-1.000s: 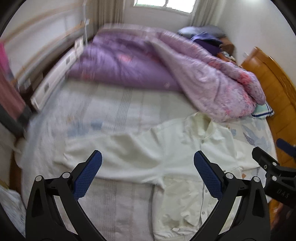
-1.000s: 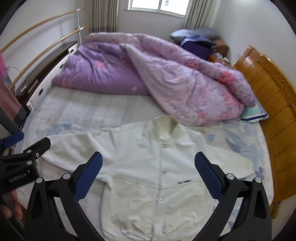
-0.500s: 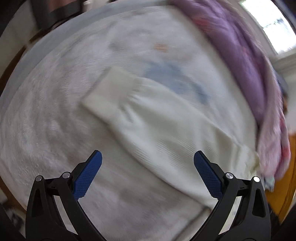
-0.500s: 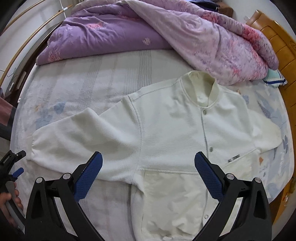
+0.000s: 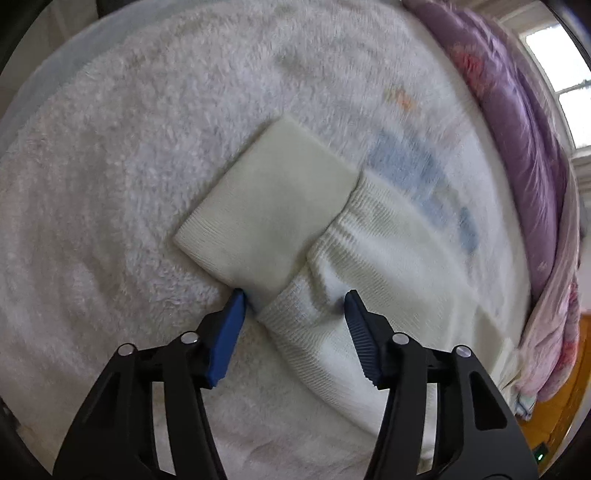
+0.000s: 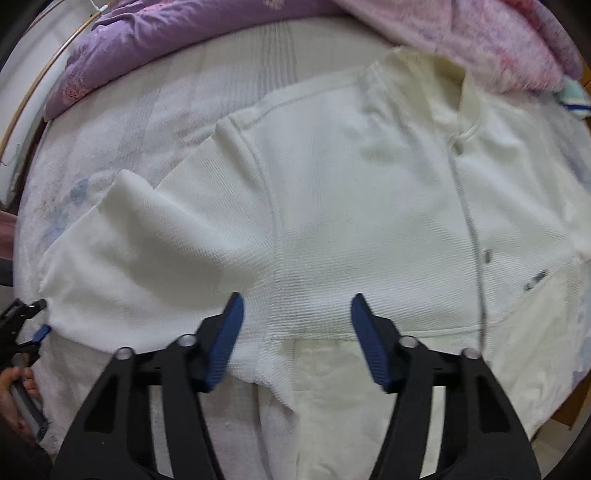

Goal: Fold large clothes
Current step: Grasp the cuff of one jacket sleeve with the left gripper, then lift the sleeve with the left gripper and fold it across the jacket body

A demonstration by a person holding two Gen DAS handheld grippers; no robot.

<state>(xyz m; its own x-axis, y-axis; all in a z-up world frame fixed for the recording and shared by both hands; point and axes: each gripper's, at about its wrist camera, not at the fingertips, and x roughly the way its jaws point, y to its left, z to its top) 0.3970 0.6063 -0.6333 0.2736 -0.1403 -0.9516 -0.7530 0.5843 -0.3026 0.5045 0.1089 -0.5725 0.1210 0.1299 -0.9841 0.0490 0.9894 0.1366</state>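
1. Our left gripper (image 5: 293, 297) sits low in the middle of its own frame, jaws spread partway. The cuff (image 5: 266, 214) end of the sleeve (image 5: 373, 280) lies between the blue pads (image 5: 231, 332), not pinched yet as far as we can see.
2. Our right gripper (image 6: 297, 301) is low centre in its view, also spread wide, hovering over the jacket (image 6: 369, 192) near the armpit seam and gripping nothing.
3. The cream jacket is spread front-up across the middle of the right view on the fuzzy white bedspread (image 5: 110, 147), collar toward the top right.
4. The purple quilt (image 6: 177, 33) is bunched along the top of that frame.
5. The left gripper also shows at the lower left edge of the right view, by the sleeve end.
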